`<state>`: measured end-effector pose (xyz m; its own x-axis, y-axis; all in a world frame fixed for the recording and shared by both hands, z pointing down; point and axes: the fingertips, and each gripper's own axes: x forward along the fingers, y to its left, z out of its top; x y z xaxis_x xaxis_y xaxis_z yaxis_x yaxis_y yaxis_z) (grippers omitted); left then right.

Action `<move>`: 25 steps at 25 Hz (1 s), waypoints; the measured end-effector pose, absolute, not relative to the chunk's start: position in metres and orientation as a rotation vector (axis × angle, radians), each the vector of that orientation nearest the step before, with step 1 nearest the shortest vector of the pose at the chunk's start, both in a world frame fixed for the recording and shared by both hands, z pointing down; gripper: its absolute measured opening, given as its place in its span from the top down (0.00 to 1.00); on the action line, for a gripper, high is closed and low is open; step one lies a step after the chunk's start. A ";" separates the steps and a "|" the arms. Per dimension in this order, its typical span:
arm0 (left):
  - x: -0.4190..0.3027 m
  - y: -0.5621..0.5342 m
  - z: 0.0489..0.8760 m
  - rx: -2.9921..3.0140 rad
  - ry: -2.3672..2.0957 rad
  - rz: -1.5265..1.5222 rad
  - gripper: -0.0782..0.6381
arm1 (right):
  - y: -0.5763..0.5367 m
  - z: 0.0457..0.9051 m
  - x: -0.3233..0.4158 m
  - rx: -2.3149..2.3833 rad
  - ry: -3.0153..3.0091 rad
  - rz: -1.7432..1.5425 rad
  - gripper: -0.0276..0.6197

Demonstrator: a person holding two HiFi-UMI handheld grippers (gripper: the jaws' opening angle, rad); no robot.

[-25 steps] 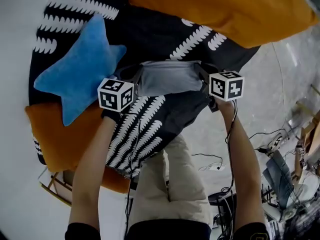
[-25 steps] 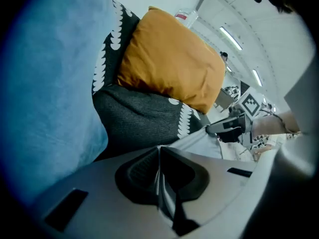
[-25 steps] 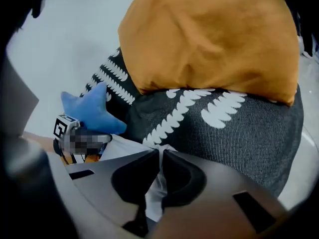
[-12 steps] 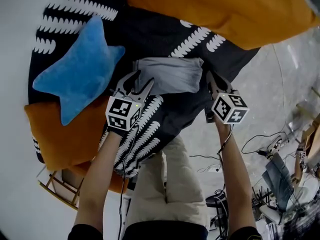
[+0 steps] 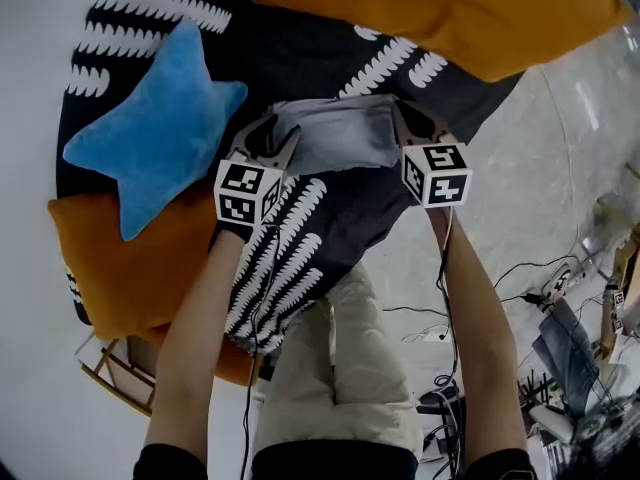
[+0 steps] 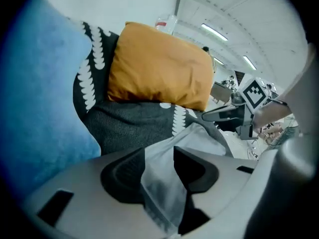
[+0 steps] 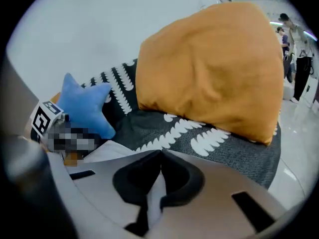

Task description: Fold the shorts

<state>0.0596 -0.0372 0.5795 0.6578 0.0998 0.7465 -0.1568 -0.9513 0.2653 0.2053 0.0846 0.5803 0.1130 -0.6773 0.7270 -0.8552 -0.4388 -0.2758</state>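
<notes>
Right claw (image 7: pixel 160 158) pinches shorts (image 5: pixel 335 133); left claw (image 6: pixel 159 156) closing round their edge.

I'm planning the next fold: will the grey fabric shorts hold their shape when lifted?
Probably not: the grey fabric shorts look thin and floppy, folding sharply where the right gripper pinches them. They would likely sag between grips. Pushed across the dark patterned blanket, they would probably bunch.

Seven items of five kinds.
Two orange cushions (image 5: pixel 440 8) (image 5: pixel 120 268); one blue star-shaped pillow (image 5: pixel 150 133); one black-and-white patterned blanket (image 5: pixel 300 58); one pair of grey shorts (image 5: pixel 335 133); two handheld grippers: the left gripper (image 5: pixel 270 140), jaws closing with shorts fabric between them, and the right gripper (image 5: pixel 408 123).
</notes>
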 end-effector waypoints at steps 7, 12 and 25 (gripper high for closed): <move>-0.010 0.019 0.608 2.609 0.074 1.415 0.63 | 0.149 0.607 0.092 1.824 -1.511 1.159 0.93; -0.028 -0.018 0.538 2.772 0.005 1.209 0.61 | 0.160 0.565 0.079 2.049 -1.405 1.087 0.93; -0.193 0.113 0.111 2.979 -0.072 0.818 0.76 | 0.252 0.130 -0.060 2.357 -1.533 0.853 0.93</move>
